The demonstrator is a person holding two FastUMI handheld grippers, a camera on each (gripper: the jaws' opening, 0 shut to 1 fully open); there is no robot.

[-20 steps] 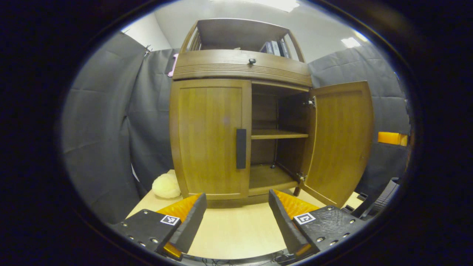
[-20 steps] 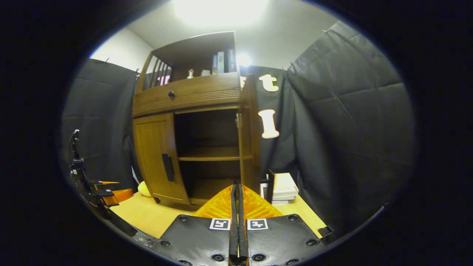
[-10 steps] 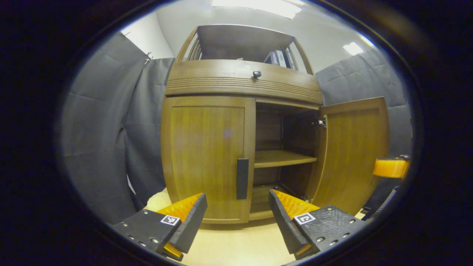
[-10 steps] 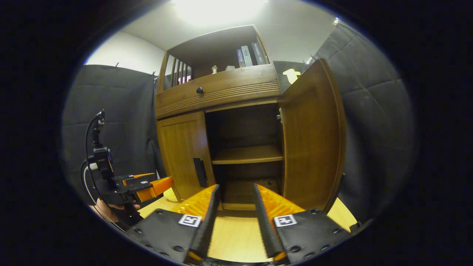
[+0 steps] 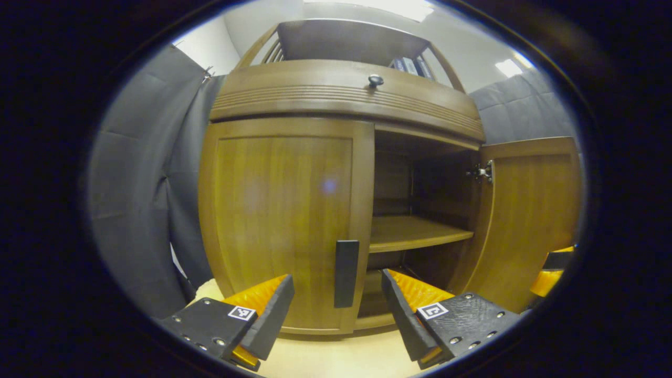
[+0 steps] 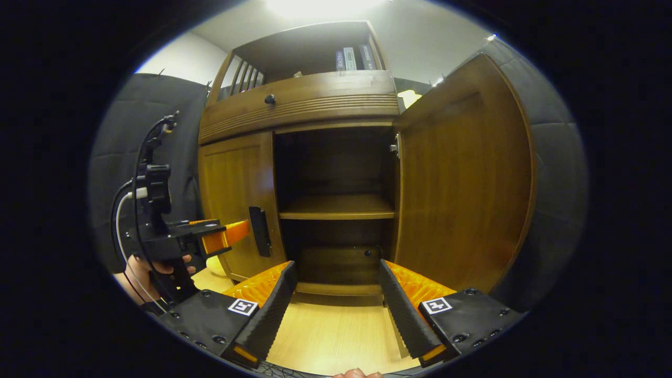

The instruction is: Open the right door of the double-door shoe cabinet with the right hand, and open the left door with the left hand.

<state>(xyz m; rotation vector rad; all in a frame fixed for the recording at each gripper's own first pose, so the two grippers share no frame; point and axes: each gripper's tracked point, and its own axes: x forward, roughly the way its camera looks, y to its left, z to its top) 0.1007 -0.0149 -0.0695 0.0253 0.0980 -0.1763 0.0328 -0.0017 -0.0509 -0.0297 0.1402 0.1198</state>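
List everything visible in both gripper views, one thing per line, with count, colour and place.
Wooden double-door shoe cabinet: one, brown, standing on the table.
Right door: one, brown, swung open.
Left door: one, brown, closed.
Flat bar handle: one, black, upright on the left door's inner edge.
Inner shelf: one, brown, bare, across the open right half.
Round drawer knob: one, dark, above the doors.
Books: several, dark and pale spines, top shelf.
Light wooden table: one, pale, under the cabinet.
Left gripper: one, open, before the handle.
Right gripper: one, open, before the open half.
Hand: one, holding the left gripper.
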